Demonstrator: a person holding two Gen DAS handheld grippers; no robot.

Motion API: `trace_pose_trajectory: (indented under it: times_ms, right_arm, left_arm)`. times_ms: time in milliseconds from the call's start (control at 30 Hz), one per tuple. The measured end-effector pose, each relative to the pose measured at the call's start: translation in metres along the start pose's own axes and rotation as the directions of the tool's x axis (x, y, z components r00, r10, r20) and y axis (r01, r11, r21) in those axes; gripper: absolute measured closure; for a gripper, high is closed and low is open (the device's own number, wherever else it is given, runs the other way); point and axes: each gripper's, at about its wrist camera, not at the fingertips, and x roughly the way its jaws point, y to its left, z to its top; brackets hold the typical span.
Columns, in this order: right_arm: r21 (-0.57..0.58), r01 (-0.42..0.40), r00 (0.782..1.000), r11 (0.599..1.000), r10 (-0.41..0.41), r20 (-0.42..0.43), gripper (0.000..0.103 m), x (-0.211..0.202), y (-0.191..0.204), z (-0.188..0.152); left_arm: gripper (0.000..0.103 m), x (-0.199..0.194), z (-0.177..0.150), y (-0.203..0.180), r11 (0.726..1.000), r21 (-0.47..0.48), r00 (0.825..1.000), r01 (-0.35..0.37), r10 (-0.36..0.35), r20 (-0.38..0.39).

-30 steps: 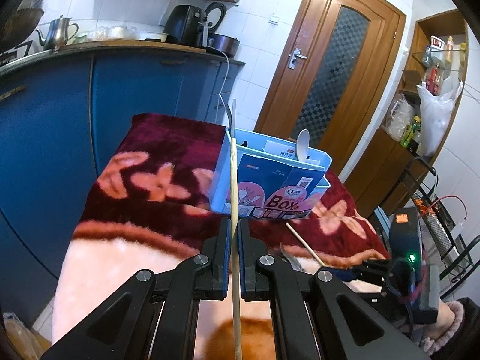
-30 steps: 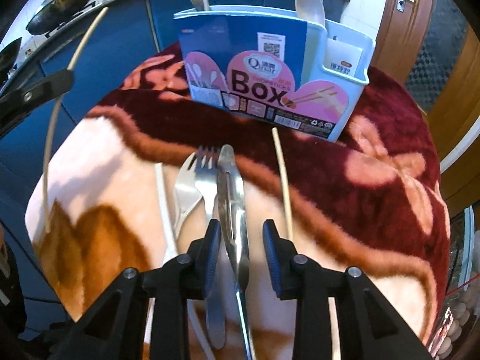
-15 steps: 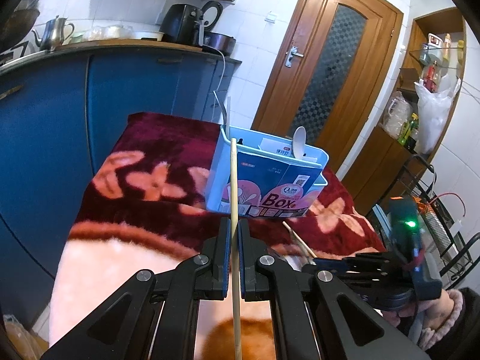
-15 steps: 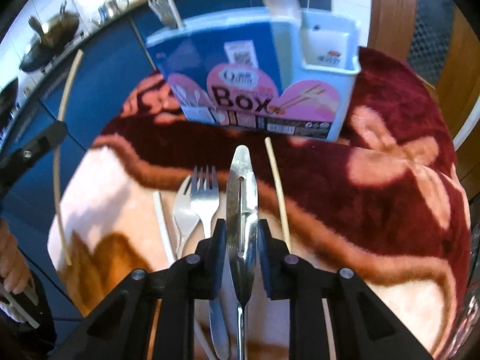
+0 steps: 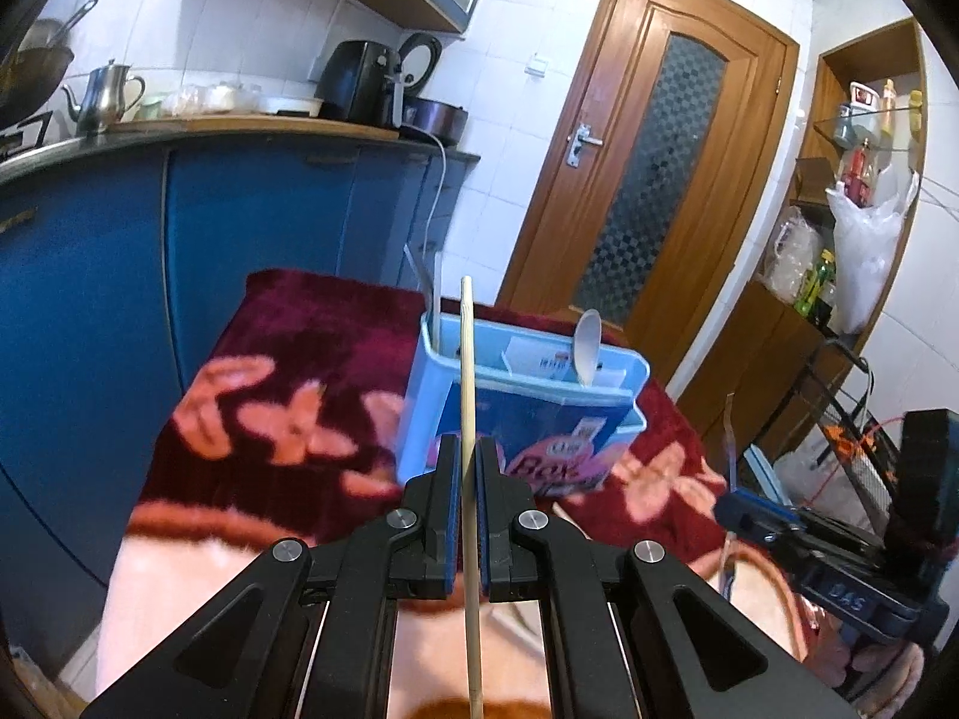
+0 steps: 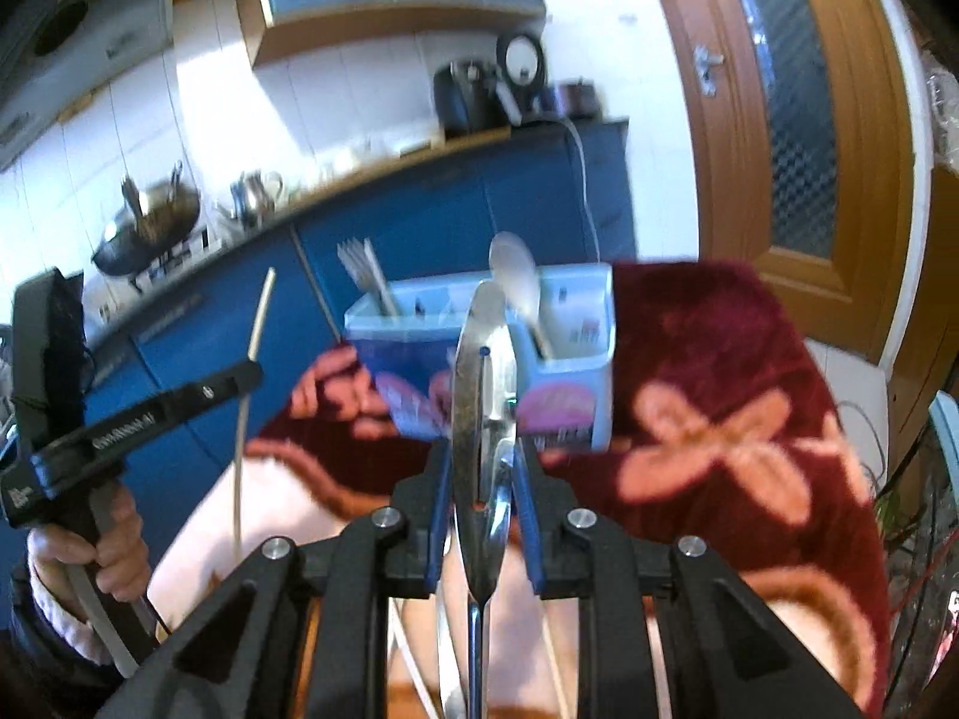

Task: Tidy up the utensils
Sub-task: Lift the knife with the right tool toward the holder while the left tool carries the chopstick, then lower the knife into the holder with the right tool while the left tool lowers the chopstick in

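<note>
Knife (image 6: 482,419) seemingly clamped between jaws

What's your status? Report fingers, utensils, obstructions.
Left gripper shut on chopstick. Right gripper shut on metal peeler. Blue utensil box ahead, nothing blocking.

My left claw (image 5: 468,467) is matt black plastic with smooth blue pads, and the chopstick (image 5: 468,419) in it is pale, dull wood. The knife (image 6: 482,419) in my right claw (image 6: 482,467) is polished metal — mirror-glossy. The organizer box (image 5: 521,395) looks like smooth light-blue plastic with a glossy printed label; the blanket (image 5: 287,359) under it is fuzzy cloth.
</note>
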Motion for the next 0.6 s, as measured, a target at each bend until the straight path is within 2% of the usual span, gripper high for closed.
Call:
trace_pose_trajectory:
  times_ms: [200, 600]
  right_arm:
    - [0.034, 0.0, 0.993, 0.999, -0.004, 0.114, 0.081, -0.005, -0.006, 0.018]
    - [0.022, 0.025, 0.98, 0.999, -0.029, 0.197, 0.081, 0.01, -0.014, 0.05]
  left_arm:
    - [0.099, 0.005, 0.027, -0.009, 1.0, 0.009, 0.996, -0.011, 0.011, 0.085]
    - [0.099, 0.025, 0.087, -0.023, 0.999, 0.01, 0.958, -0.032, 0.028, 0.286]
